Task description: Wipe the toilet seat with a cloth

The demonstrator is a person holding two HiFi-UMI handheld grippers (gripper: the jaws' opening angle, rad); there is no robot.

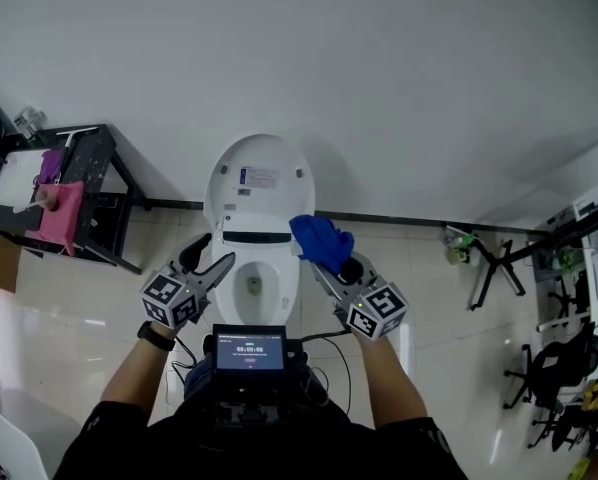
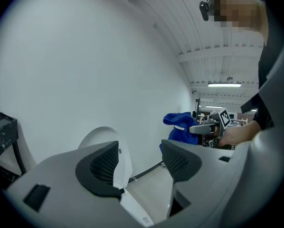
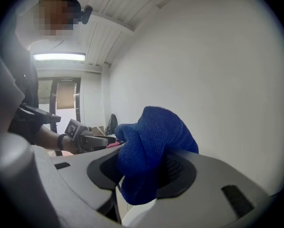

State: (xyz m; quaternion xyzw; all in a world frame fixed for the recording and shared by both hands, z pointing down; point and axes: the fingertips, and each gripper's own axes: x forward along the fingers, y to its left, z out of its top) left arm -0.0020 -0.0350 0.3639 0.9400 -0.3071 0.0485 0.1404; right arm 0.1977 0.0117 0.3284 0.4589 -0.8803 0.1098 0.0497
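Observation:
A white toilet [image 1: 291, 290] stands against the wall with its lid [image 1: 257, 180] raised. My right gripper [image 1: 317, 266] hovers over the bowl's right side, shut on a bunched blue cloth [image 1: 321, 240]. In the right gripper view the cloth [image 3: 151, 146] fills the gap between the jaws of that gripper [image 3: 142, 167]. My left gripper [image 1: 219, 265] is held over the bowl's left side, open and empty. In the left gripper view the raised lid [image 2: 100, 137] shows behind the spread jaws of the left gripper [image 2: 139, 158], with the blue cloth [image 2: 180, 126] off to the right.
A black rack [image 1: 99, 168] with a pink cloth [image 1: 61, 213] stands left of the toilet. A black stand [image 1: 499, 263] with a green item beside it is on the right, and office chairs [image 1: 549, 368] sit further right. A small screen [image 1: 249, 348] hangs at my chest.

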